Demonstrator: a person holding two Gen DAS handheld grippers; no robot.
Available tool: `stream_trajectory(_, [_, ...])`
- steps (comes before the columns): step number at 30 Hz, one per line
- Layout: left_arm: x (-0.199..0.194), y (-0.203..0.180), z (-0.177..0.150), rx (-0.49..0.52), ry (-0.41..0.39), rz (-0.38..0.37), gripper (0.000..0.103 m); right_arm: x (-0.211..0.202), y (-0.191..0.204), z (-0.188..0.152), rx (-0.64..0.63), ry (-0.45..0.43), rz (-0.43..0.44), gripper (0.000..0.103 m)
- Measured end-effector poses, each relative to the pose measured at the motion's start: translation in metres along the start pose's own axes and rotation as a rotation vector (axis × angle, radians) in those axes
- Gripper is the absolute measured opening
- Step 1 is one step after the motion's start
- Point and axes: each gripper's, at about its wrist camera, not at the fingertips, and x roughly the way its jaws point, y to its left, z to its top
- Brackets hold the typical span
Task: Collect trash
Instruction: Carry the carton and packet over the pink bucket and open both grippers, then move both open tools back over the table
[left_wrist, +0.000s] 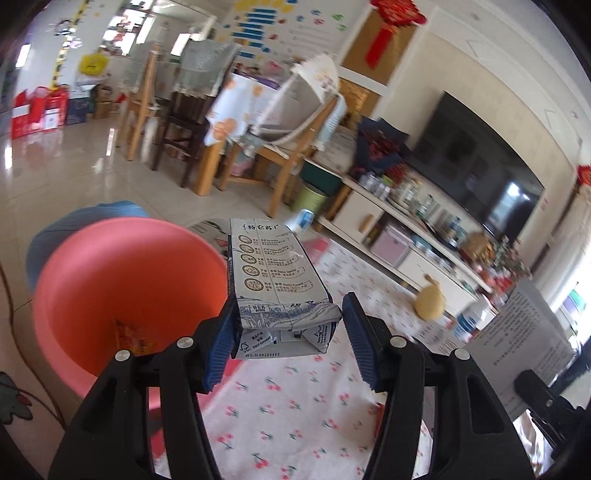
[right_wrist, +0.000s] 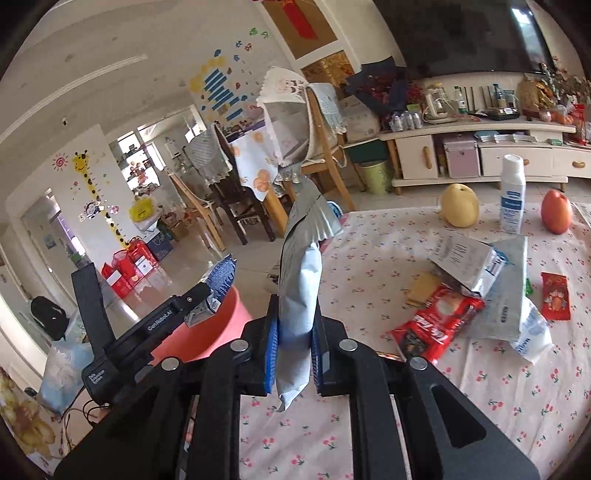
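Note:
My left gripper (left_wrist: 290, 334) has its jaws wide, with a white and blue milk carton (left_wrist: 275, 280) between them; the carton touches the left pad (left_wrist: 221, 343) and a gap shows at the right pad. It hangs beside the rim of a pink bin (left_wrist: 122, 284), which holds an orange wrapper (left_wrist: 129, 336). My right gripper (right_wrist: 294, 350) is shut on a silver and white foil bag (right_wrist: 299, 291), held upright above the table. The left gripper (right_wrist: 218, 280) and the pink bin (right_wrist: 214, 332) show at its left.
On the cherry-print tablecloth (right_wrist: 388, 258) lie a red wrapper (right_wrist: 436, 325), a crumpled carton (right_wrist: 469, 258), a white pouch (right_wrist: 517, 314) and a small red packet (right_wrist: 554, 301). A pear (right_wrist: 459, 205), a white bottle (right_wrist: 512, 194) and an apple (right_wrist: 556, 211) stand farther back. Chairs and a TV cabinet lie beyond.

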Motion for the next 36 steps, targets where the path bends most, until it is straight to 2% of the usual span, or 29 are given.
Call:
stream_trajectory(8, [0.004,0.049,0.017,-0.133,-0.029,0.129,0.058,0.063,0.071,0.018,-0.094,0.042,0.09,0.016])
stream_trajectory(15, [0.008,0.082,0.025,-0.23,-0.019,0.173,0.058,0.112,0.111,0.026,-0.145,0.077,0.146,0.016])
stream_trajectory(22, [0.014,0.109,0.03,-0.323,-0.003,0.209,0.058,0.148,0.125,0.016,-0.165,0.12,0.178,0.016])
stream_trajectory(29, [0.019,0.122,0.031,-0.359,0.018,0.224,0.058,0.182,0.129,0.002,-0.148,0.189,0.211,0.017])
stream_trajectory(30, [0.021,0.124,0.031,-0.366,0.024,0.228,0.058,0.186,0.128,-0.002,-0.138,0.203,0.205,0.019])
stream_trajectory(32, [0.021,0.126,0.03,-0.373,0.022,0.238,0.059,0.194,0.123,-0.008,-0.112,0.227,0.194,0.034])
stream_trajectory(34, [0.02,0.126,0.029,-0.372,0.008,0.254,0.067,0.195,0.114,-0.011,-0.074,0.225,0.182,0.057])
stream_trajectory(36, [0.021,0.125,0.029,-0.364,0.005,0.256,0.073,0.189,0.106,-0.013,-0.053,0.213,0.175,0.066])
